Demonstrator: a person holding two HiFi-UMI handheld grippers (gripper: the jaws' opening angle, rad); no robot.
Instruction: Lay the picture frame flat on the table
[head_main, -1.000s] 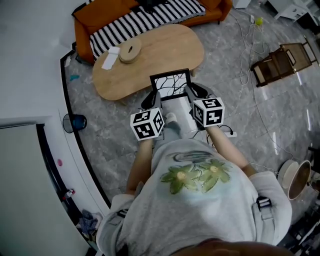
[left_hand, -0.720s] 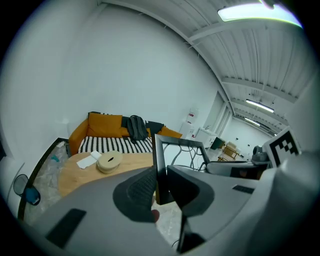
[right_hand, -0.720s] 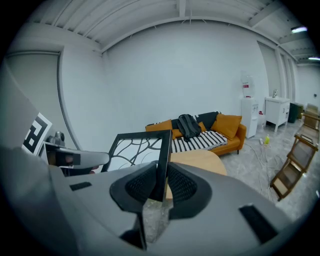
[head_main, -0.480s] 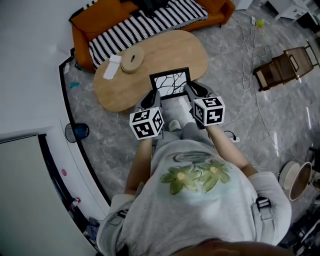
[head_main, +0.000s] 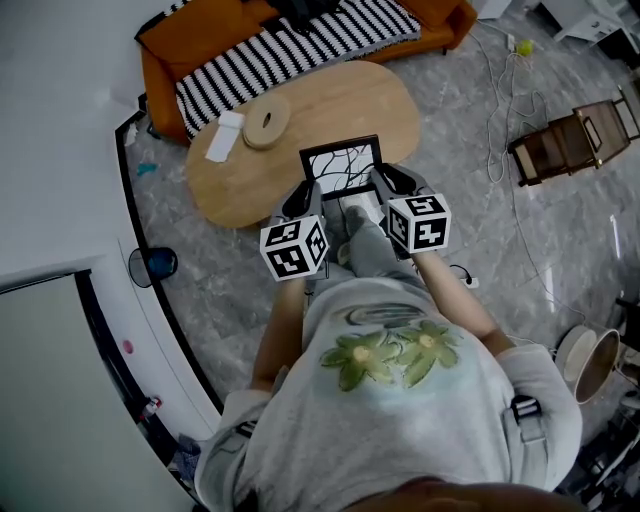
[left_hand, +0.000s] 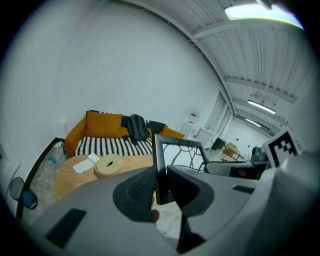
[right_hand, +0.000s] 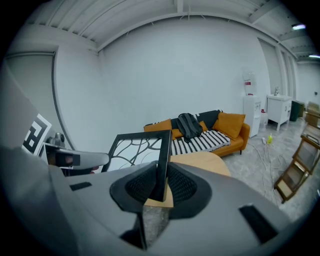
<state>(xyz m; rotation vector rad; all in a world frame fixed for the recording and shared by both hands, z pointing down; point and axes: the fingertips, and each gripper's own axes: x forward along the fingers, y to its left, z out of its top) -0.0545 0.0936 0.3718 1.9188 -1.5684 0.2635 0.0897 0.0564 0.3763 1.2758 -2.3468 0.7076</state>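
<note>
A black picture frame (head_main: 342, 166) with a white, branch-patterned picture hangs in the air, held near the front edge of the oval wooden table (head_main: 330, 110). My left gripper (head_main: 305, 199) is shut on its left side bar (left_hand: 160, 165). On the frame's right side bar (right_hand: 163, 160) my right gripper (head_main: 385, 182) is shut. The frame (right_hand: 142, 145) stands nearly upright between the two grippers, above the floor just short of the table edge.
On the table's left part lie a round wooden disc (head_main: 265, 120) and a white paper (head_main: 224, 134). An orange sofa (head_main: 290, 40) with a striped cushion stands behind the table. Cables and a wooden rack (head_main: 570, 135) lie on the floor at the right.
The table and sofa have shifted slightly in the head view. The frame and both grippers keep the same hold, a touch nearer the table edge.
</note>
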